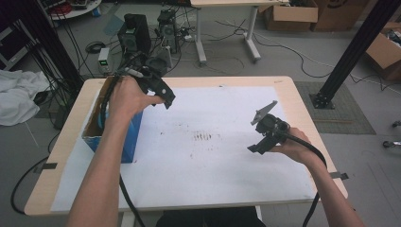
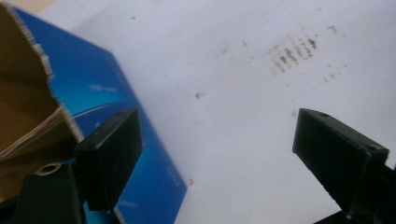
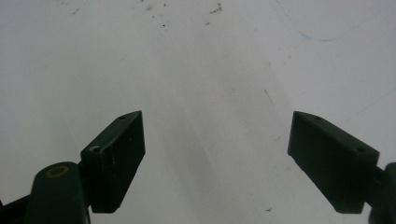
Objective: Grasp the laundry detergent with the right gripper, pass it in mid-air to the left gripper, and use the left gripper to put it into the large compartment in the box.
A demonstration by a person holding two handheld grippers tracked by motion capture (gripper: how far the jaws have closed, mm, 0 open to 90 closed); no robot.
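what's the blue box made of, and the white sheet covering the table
The blue box looks like cardboard with a glossy printed blue skin: its torn rim shows a raw brown inside and a ragged white edge. The white sheet looks like matte paper or thin board, flat and scuffed with small dark marks; which of the two, I can't tell.

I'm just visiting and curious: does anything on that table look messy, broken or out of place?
Two small things. The white sheet has dark smudges near its middle, like rubbed-in dirt. The blue box at the table's left edge has a ragged, torn top rim.
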